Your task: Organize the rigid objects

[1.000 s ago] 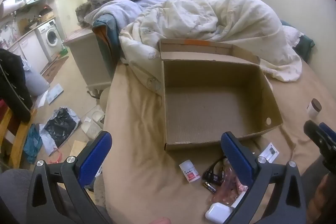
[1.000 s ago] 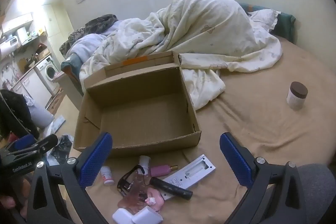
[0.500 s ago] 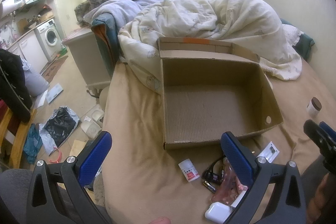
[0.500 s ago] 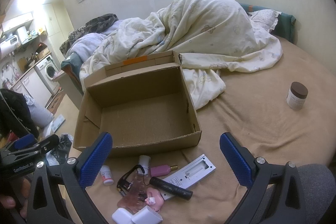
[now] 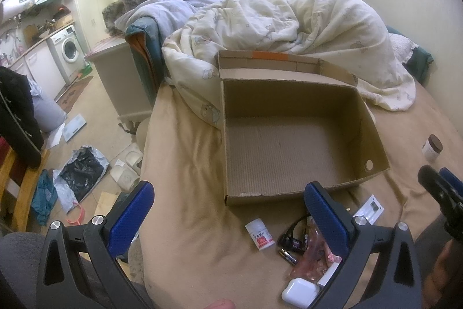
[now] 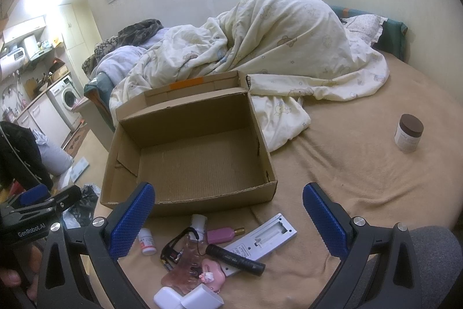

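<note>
An empty open cardboard box (image 5: 373,132) (image 6: 260,146) sits on the tan bed sheet. In front of it lies a pile of small items: a white pill bottle (image 5: 259,233) (image 6: 146,241), a pink perfume bottle (image 6: 221,234), a black tube (image 6: 235,256), a white remote back (image 6: 266,236), white earbud cases (image 5: 299,291) (image 6: 188,299). A brown-lidded jar (image 6: 408,132) (image 5: 431,148) stands apart at the right. My left gripper (image 5: 228,210) is open above the sheet, left of the pile. My right gripper (image 6: 228,210) is open above the pile. Both are empty.
A crumpled cream duvet (image 6: 275,48) lies behind the box. The bed's left edge (image 5: 147,152) drops to a cluttered floor with a black bag (image 5: 81,173) and a wooden chair (image 5: 17,187). A washing machine (image 5: 68,51) stands far left.
Both views have shifted only slightly; the box and pile sit where they were. Both grippers stay open.
</note>
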Demonstrator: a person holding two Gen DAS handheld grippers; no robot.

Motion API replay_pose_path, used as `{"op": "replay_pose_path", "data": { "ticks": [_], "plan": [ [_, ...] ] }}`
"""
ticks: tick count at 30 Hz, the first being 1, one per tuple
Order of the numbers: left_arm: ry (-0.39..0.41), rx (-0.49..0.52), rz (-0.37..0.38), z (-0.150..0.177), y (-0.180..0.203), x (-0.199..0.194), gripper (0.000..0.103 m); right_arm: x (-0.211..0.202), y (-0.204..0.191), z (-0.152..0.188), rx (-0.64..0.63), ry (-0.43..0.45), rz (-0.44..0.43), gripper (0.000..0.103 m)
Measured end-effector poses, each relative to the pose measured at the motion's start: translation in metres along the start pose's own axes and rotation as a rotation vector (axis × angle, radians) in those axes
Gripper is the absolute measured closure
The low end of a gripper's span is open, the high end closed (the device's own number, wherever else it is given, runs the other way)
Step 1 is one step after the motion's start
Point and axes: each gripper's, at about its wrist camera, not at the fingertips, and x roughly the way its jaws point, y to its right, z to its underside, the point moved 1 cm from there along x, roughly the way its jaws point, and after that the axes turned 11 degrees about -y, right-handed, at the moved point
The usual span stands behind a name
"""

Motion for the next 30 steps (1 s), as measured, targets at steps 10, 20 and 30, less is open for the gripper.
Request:
{"op": "replay_pose_path", "data": {
  "ticks": [10, 20, 30],
  "plan": [
    [-0.003, 0.001, 0.002, 0.0028, 0.0004, 0.0013, 0.000, 0.0003, -0.0002, 0.0011, 0.002, 0.004, 0.001, 0.000],
    [-0.004, 0.001, 0.002, 0.0028, 0.0007, 0.0016, 0.000, -0.0017, -0.0008, -0.0003, 0.003, 0.006, 0.005, 0.000],
    [-0.005, 0.001, 0.004, 0.0026, 0.0003, 0.0011, 0.000, -0.0029, 0.0022, -0.0020, 0.019, 0.009, 0.000, 0.000]
  ]
}}
